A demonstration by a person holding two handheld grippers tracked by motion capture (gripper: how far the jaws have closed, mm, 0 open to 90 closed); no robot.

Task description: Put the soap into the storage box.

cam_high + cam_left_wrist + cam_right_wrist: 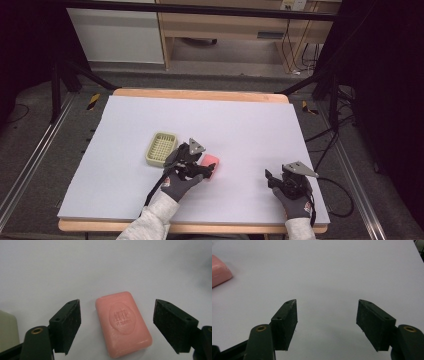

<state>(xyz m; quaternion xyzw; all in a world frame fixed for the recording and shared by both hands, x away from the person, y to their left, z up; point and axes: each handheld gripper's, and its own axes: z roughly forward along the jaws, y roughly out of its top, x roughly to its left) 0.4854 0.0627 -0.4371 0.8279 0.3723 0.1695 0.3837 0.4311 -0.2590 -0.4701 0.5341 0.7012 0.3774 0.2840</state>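
Soap (123,323), pink, lay flat on table (250,125), between wide-open jaws of left gripper (197,167) with clear gaps on both sides, untouched. Just left of it: cream soap dish (161,148), apart from the bar. Right gripper (280,181), jaws spread on nothing, sat near the table's front right edge. Bare surface lay beyond, toward the far edge.

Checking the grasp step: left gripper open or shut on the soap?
Open. In the left gripper view, the left gripper has both jaws standing clear of the pink soap, white table showing on each side; the soap lies flat between them.
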